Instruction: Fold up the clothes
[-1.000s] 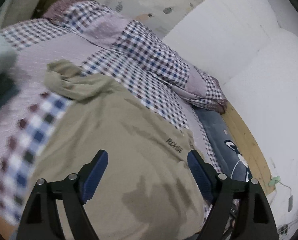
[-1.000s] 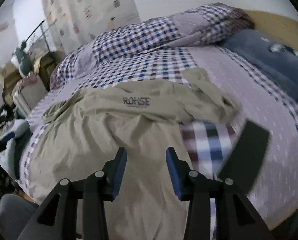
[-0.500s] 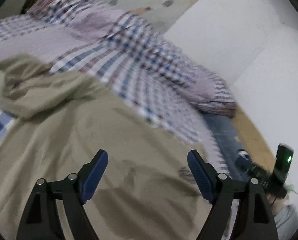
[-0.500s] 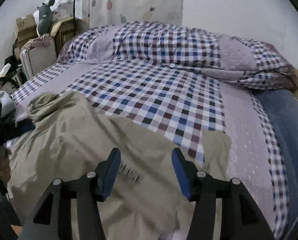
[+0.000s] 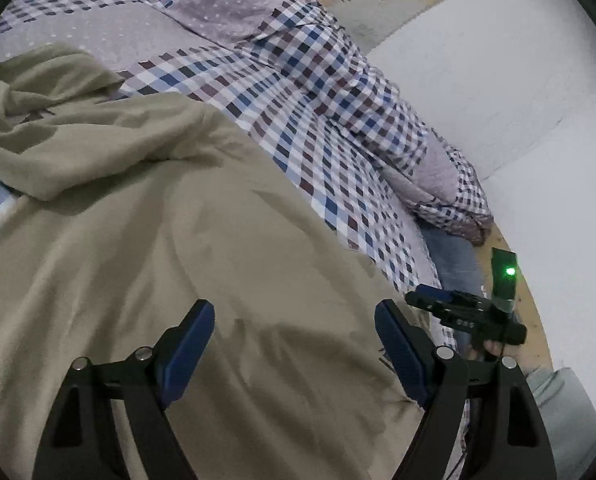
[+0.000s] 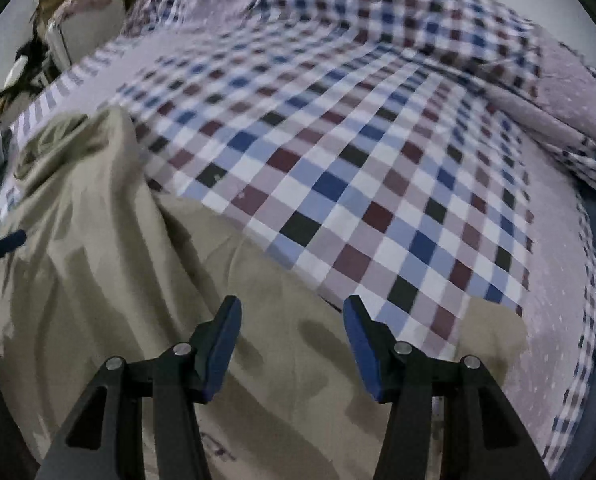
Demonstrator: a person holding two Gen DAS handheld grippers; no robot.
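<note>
A khaki cotton garment (image 5: pixel 146 248), soft and heavily creased with darker patches, is spread over the near part of a bed covered by a checked sheet (image 6: pixel 337 184) in blue, maroon and white. One sleeve is bunched into a rumpled heap at its far left. The left gripper (image 5: pixel 294 336) is held wide apart above the fabric, nothing pinched. The right gripper (image 6: pixel 292 336) is likewise spread over the garment's edge. A rolled checked quilt (image 5: pixel 377 92) is seen against the white wall (image 5: pixel 517 100).
</note>
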